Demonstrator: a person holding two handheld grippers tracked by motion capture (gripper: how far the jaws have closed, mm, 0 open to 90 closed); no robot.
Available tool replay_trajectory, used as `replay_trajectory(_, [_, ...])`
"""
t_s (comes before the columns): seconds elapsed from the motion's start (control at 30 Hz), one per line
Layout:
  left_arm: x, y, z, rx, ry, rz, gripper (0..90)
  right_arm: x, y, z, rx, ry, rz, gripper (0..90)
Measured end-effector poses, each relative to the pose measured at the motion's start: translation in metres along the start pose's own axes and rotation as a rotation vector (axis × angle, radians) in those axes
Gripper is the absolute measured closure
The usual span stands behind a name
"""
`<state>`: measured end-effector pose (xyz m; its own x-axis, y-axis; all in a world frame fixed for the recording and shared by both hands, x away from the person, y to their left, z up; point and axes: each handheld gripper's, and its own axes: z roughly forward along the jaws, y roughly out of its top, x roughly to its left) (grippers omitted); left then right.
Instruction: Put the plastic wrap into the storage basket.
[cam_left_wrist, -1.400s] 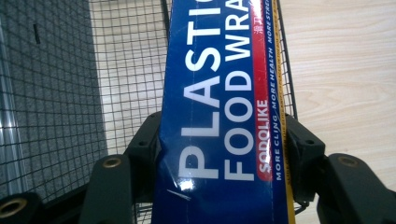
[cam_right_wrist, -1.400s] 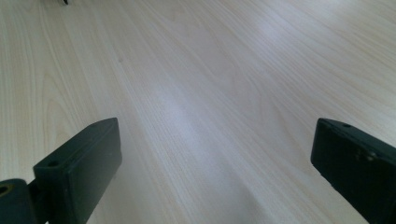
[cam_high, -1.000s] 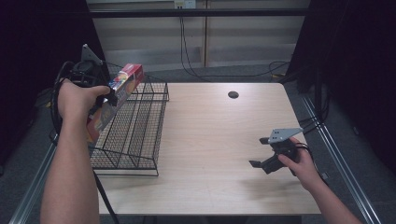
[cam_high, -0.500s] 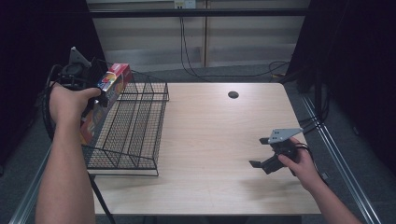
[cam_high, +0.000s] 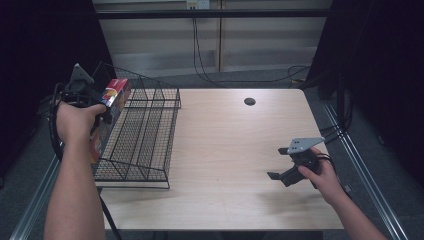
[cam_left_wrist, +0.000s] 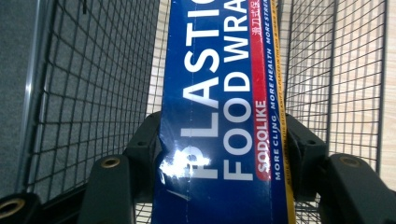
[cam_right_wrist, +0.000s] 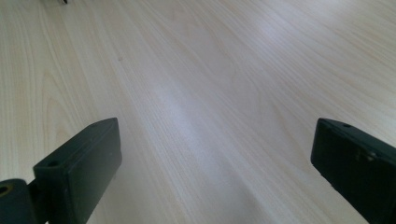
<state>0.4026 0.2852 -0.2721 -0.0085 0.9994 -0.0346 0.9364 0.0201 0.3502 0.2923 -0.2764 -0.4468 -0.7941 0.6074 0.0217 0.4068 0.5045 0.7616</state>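
A long blue box of plastic food wrap (cam_left_wrist: 224, 112) is clamped between the jaws of my left gripper (cam_left_wrist: 219, 154), which is shut on it. In the high view the box (cam_high: 111, 102) stands tilted at the left wall of a black wire basket (cam_high: 145, 135), with my left gripper (cam_high: 97, 107) above the basket's left edge. My right gripper (cam_high: 282, 164) hovers over the right part of the wooden table (cam_high: 225, 150), open, nothing between its jaws. The right gripper view looks along the bare tabletop (cam_right_wrist: 196, 93) between the gripper's (cam_right_wrist: 215, 163) widely spread jaws.
A small dark round hole (cam_high: 249, 101) sits in the table near its far edge. Cables (cam_high: 200, 45) hang behind the table. Metal rails (cam_high: 360, 160) run along the table's right side. Basket mesh (cam_left_wrist: 93, 70) surrounds the box in the left gripper view.
My left hand has carried the box leftward and lower, toward the basket's left wall. The right hand has stayed in place.
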Motion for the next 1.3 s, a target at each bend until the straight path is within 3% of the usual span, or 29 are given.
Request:
replay_trajectory(0.4, [-0.001, -0.001, 0.009, 0.033, 0.015, -0.032, 41.7, 0.0, 0.0, 0.001, 0.003, 0.007, -0.003, 1.4])
replay_trajectory(0.6, [-0.002, 0.0, 0.01, 0.047, 0.012, -0.013, 41.3, -0.001, -0.001, 0.0, 0.001, 0.001, -0.003, 1.4])
replay_trajectory(0.73, [-0.004, 0.0, 0.012, 0.05, 0.012, -0.017, 41.2, 0.0, -0.001, 0.0, 0.003, 0.0, -0.002, 1.4])
replay_trajectory(0.77, [-0.005, 0.0, 0.012, 0.051, 0.007, -0.033, 41.1, 0.0, -0.001, 0.0, 0.003, 0.001, -0.003, 1.4])
replay_trajectory(1.03, [-0.009, 0.002, 0.016, 0.082, 0.005, -0.019, 40.9, 0.0, -0.001, 0.001, 0.005, 0.003, -0.002, 1.4])
replay_trajectory(1.13, [-0.007, 0.004, 0.007, 0.005, -0.017, -0.034, 35.0, 0.0, -0.001, 0.001, 0.007, 0.004, -0.001, 1.4])
replay_trajectory(1.3, [-0.009, 0.006, -0.003, 0.013, -0.014, -0.016, 31.1, 0.0, -0.001, 0.002, 0.012, 0.006, -0.005, 1.4])
